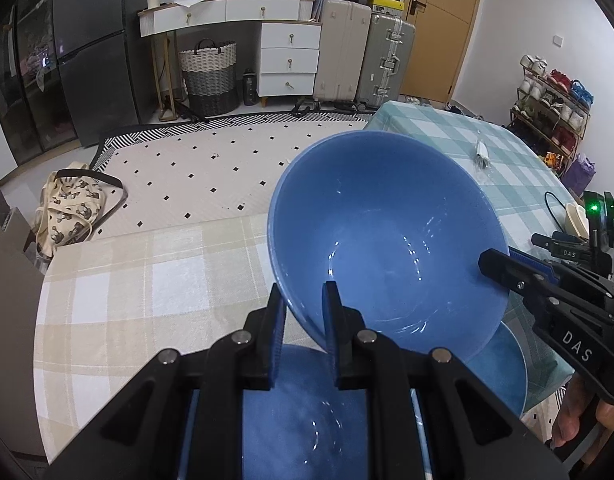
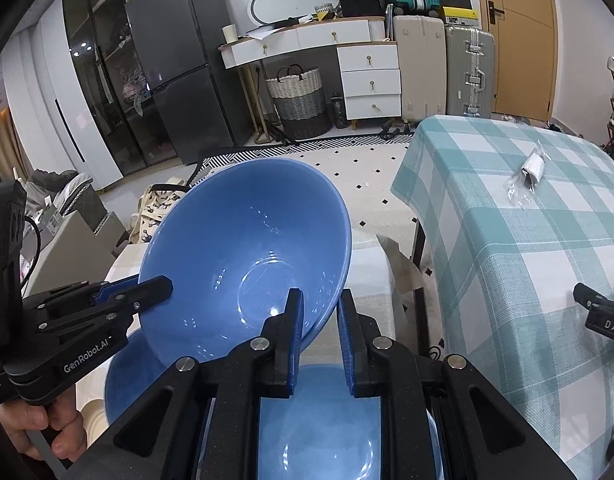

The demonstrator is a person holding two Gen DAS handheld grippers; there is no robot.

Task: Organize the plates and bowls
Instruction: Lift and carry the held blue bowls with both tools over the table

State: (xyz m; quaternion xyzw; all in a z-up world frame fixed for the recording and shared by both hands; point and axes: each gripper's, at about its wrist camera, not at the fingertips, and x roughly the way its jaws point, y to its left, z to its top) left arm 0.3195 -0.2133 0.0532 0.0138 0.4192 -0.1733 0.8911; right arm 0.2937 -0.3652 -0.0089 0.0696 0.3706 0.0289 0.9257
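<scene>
A big blue bowl (image 1: pixel 387 240) is held up in the air, tipped, in the middle of the left wrist view. The left hand-held gripper (image 1: pixel 305 312) pinches the bowl's near rim, one finger inside and one outside. The right hand-held gripper (image 2: pixel 321 320) pinches the rim on the other side the same way. In the left wrist view it reaches in from the right edge, and its finger (image 1: pixel 503 266) lies on the inside of the bowl.

Under the lifted bowl, at the bottom of the frame, sits a second blue bowl (image 1: pixel 303 420), with one more blue dish (image 1: pixel 503 364) beside it at the lower right. They rest on a worktop (image 1: pixel 147 280) with a beige checked cloth. The left part of the cloth is bare out to its edge.

To the right stands another worktop (image 2: pixel 507 240) with a green checked cloth. A small plastic packet (image 2: pixel 529 176) lies on it, far from the bowl. Between the two worktops there is a narrow gap. Past them is open rug (image 1: pixel 207 168).
</scene>
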